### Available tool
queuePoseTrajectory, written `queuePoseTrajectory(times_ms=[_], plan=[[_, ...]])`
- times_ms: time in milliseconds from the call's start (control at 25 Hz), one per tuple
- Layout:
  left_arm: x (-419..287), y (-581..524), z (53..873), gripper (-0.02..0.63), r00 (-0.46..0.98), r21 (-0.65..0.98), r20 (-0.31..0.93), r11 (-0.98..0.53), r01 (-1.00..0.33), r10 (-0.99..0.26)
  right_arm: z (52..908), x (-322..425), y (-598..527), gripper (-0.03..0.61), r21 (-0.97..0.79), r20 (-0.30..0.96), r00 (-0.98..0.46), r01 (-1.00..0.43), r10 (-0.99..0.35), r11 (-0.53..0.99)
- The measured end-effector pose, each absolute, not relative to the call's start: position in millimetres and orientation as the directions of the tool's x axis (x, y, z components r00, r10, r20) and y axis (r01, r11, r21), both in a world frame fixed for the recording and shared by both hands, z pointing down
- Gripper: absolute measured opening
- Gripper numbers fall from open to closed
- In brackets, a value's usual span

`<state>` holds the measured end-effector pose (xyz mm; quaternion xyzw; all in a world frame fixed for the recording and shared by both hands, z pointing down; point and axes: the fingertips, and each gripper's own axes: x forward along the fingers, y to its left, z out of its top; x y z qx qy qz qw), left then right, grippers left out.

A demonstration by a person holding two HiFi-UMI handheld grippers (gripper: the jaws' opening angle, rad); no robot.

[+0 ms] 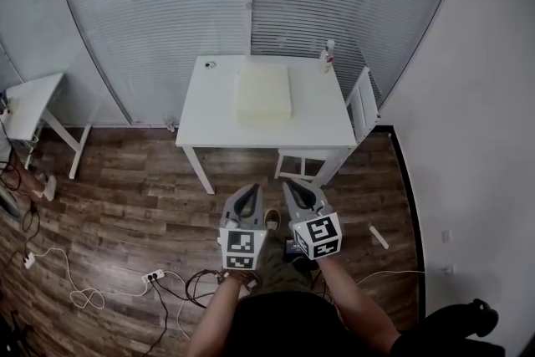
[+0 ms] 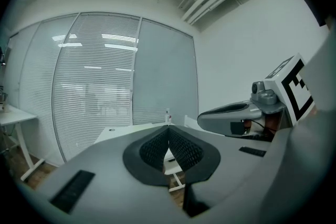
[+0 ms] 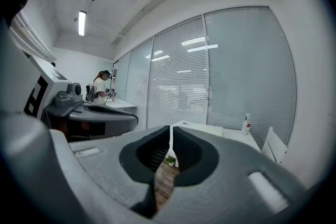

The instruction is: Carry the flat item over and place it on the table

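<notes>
Lying flat on the white desk (image 1: 322,123), the pale slab (image 1: 263,92) looks light, broad and possibly soft, best lifted by opposite edges. Left gripper (image 1: 250,191) and right gripper (image 1: 293,187) hover well short, jaws closed, empty.

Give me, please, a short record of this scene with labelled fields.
Setting: white table before a wall of blinds, wood floor
Flat item: pale, lying on the middle of the white table
Also on table: small bottle, far right corner
Beside table: white chair, right side
Left claw: shut, empty
Right claw: shut, empty
Position: both claws side by side, short of the table
</notes>
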<state>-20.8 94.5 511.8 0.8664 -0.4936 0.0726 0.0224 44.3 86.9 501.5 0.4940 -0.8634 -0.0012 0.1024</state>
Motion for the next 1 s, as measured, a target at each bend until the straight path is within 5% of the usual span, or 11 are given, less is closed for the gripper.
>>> queuePoseTrajectory(times_ms=[320,600,1000], plan=[[-30.6,101.1,491.8,0.003,0.505,-0.062,0.097,-0.512,-0.857,-0.857,456.4,32.9,103.0,-0.002,0.169,0.056,-0.443,-0.879,-0.895,0.445],[-54.8,98.2,422.8,0.003,0.424,-0.157,-0.093,-0.407,-0.900,-0.901,406.0,15.3,106.7,-0.002,0.269,-0.064,-0.418,-0.882,-0.906,0.388],[-68.8,115.4,366.1,0.003,0.321,-0.067,-0.217,-0.314,-0.947,-0.922,360.5,20.7,118.4,-0.002,0.384,-0.121,-0.416,-0.857,-0.901,0.344]])
